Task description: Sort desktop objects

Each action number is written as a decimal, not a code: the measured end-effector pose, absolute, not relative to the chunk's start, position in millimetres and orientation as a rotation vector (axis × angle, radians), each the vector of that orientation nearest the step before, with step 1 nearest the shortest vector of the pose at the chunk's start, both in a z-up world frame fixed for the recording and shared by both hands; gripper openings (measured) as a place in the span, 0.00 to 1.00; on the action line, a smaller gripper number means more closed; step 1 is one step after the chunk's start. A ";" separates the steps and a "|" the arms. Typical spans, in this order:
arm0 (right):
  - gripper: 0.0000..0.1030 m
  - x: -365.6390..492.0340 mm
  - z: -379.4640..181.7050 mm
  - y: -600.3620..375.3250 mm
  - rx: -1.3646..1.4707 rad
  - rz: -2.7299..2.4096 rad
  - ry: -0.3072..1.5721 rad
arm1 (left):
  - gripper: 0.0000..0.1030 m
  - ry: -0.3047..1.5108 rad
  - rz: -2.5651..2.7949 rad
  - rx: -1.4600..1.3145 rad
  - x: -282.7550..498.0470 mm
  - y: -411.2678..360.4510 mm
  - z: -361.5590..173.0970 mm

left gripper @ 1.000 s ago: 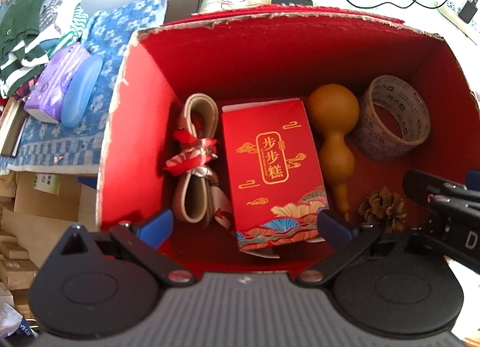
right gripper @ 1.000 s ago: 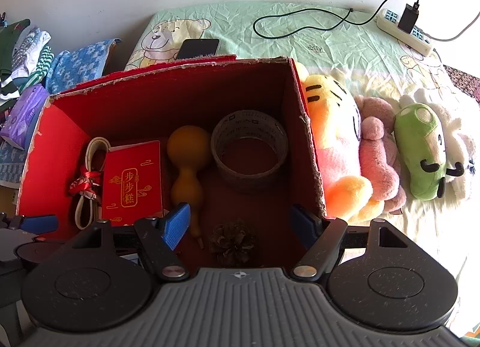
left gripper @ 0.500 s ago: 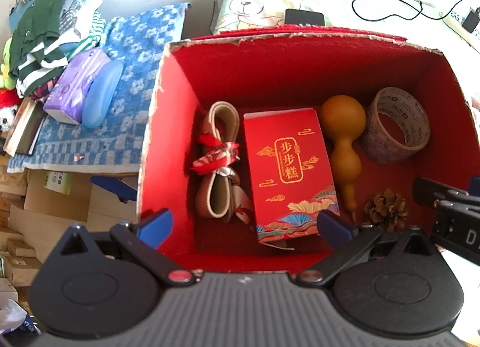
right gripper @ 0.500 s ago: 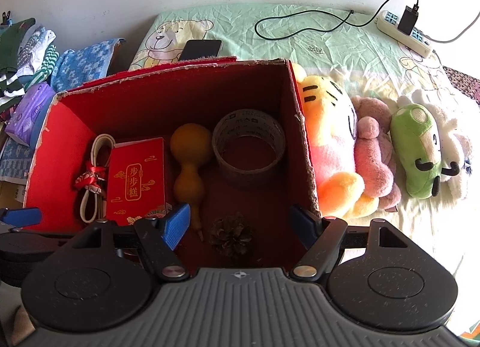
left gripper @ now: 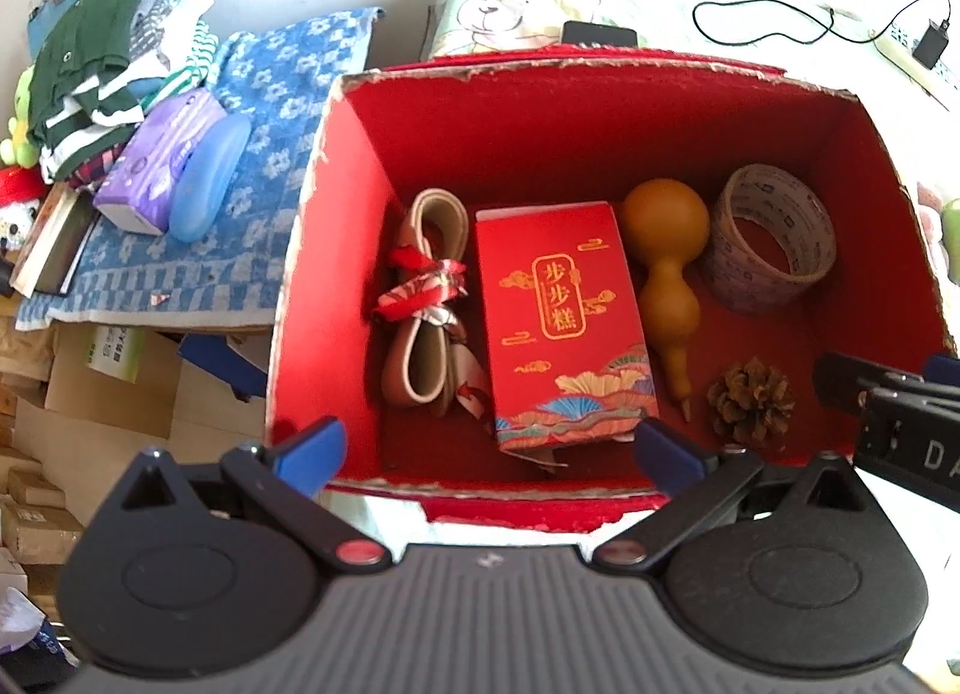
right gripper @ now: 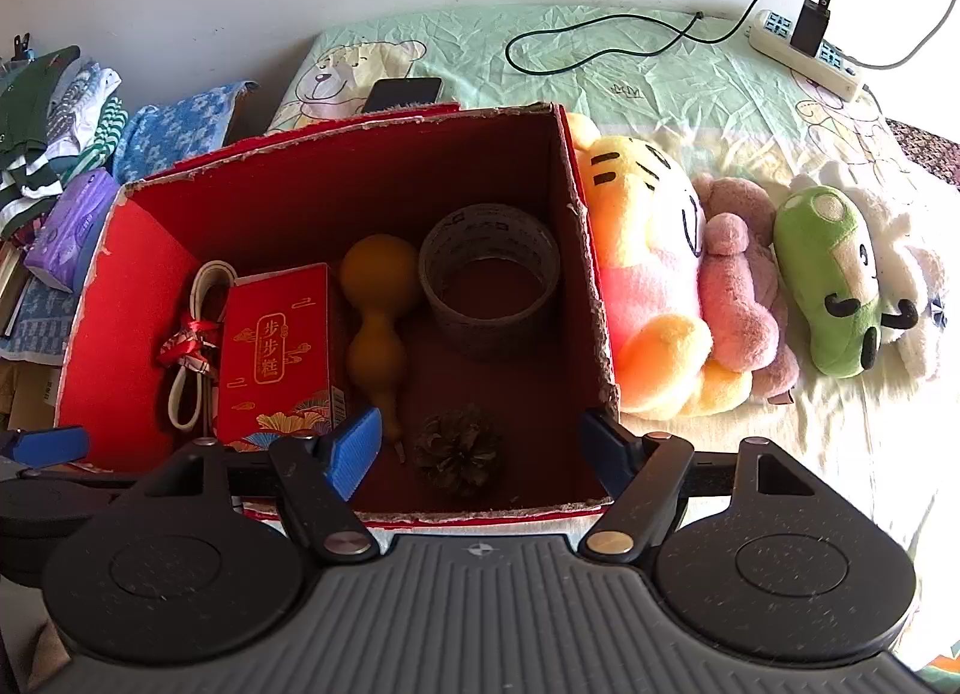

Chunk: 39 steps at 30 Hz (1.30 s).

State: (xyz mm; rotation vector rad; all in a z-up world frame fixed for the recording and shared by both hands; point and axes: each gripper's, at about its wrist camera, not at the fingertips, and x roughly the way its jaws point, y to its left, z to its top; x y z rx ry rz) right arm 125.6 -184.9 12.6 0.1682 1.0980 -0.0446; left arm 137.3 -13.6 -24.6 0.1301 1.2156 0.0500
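An open red cardboard box point(left gripper: 336, 250) point(right gripper: 132, 250) holds a folded strap tied with a red ribbon point(left gripper: 426, 298) point(right gripper: 192, 340), a red printed packet point(left gripper: 561, 322) point(right gripper: 276, 352), a tan gourd point(left gripper: 666, 268) point(right gripper: 378, 310), a roll of tape point(left gripper: 771, 238) point(right gripper: 489, 280) and a pine cone point(left gripper: 750, 403) point(right gripper: 459, 448). My left gripper point(left gripper: 489, 448) is open and empty above the box's near edge. My right gripper point(right gripper: 480, 442) is open and empty above the box's near right part; it also shows at the right edge of the left wrist view point(left gripper: 888, 406).
Plush toys lie right of the box: a tiger point(right gripper: 648, 274), a pink one point(right gripper: 738, 286), a green one point(right gripper: 834, 274). A phone point(right gripper: 402, 93) and a power strip with cable point(right gripper: 804, 49) lie on the bedsheet. Left are folded clothes point(left gripper: 114, 64), a purple tissue pack point(left gripper: 156, 166) and cardboard boxes point(left gripper: 90, 394).
Both grippers have pulled back and risen from the box, so more of its near edge and the left surroundings show. The objects inside have not moved.
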 end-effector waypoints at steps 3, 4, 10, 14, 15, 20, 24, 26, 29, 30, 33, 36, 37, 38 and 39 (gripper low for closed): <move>0.73 123.9 14.4 -186.8 0.175 -0.038 1.091 | 0.99 1.208 0.050 0.127 135.9 -14.3 -22.6; 0.73 124.0 14.8 -187.6 0.180 -0.037 1.089 | 0.99 1.206 0.048 0.125 135.9 -14.3 -22.1; 0.72 128.3 17.5 -190.8 0.197 -0.032 1.081 | 0.99 1.194 0.044 0.124 139.5 -16.5 -17.5; 0.72 132.9 20.1 -189.0 0.182 -0.033 1.075 | 0.99 1.203 0.040 0.122 145.8 -16.3 -15.7; 0.72 134.4 20.8 -188.6 0.178 -0.034 1.074 | 0.99 1.210 0.036 0.120 148.0 -15.5 -15.6; 0.72 142.0 20.7 -187.3 0.166 -0.036 1.073 | 0.99 1.209 0.032 0.121 155.0 -14.0 -14.6; 0.72 146.0 18.4 -187.6 0.173 -0.034 1.083 | 0.99 1.211 0.023 0.107 159.0 -11.5 -17.7; 0.72 146.9 17.4 -186.9 0.171 -0.031 1.089 | 0.99 1.214 0.021 0.097 160.4 -10.1 -19.3; 0.72 147.6 16.3 -186.5 0.167 -0.028 1.096 | 0.99 1.213 0.021 0.097 161.5 -10.3 -21.7; 0.72 147.8 15.9 -186.3 0.167 -0.025 1.099 | 0.99 1.212 0.020 0.094 161.6 -10.1 -22.3; 0.72 148.6 14.8 -185.0 0.162 -0.018 1.104 | 0.99 1.216 0.018 0.070 162.8 -7.4 -24.6; 0.72 149.8 14.3 -183.4 0.151 -0.013 1.106 | 0.99 1.212 0.025 0.066 163.3 -6.4 -26.8; 0.72 150.2 14.1 -183.3 0.148 -0.014 1.105 | 0.99 1.211 0.029 0.068 163.1 -7.1 -27.3; 0.72 150.2 14.0 -183.3 0.145 -0.015 1.105 | 0.99 1.209 0.030 0.070 163.0 -7.2 -27.7; 0.72 150.3 14.0 -183.3 0.143 -0.016 1.105 | 0.99 1.209 0.029 0.071 162.9 -7.2 -28.3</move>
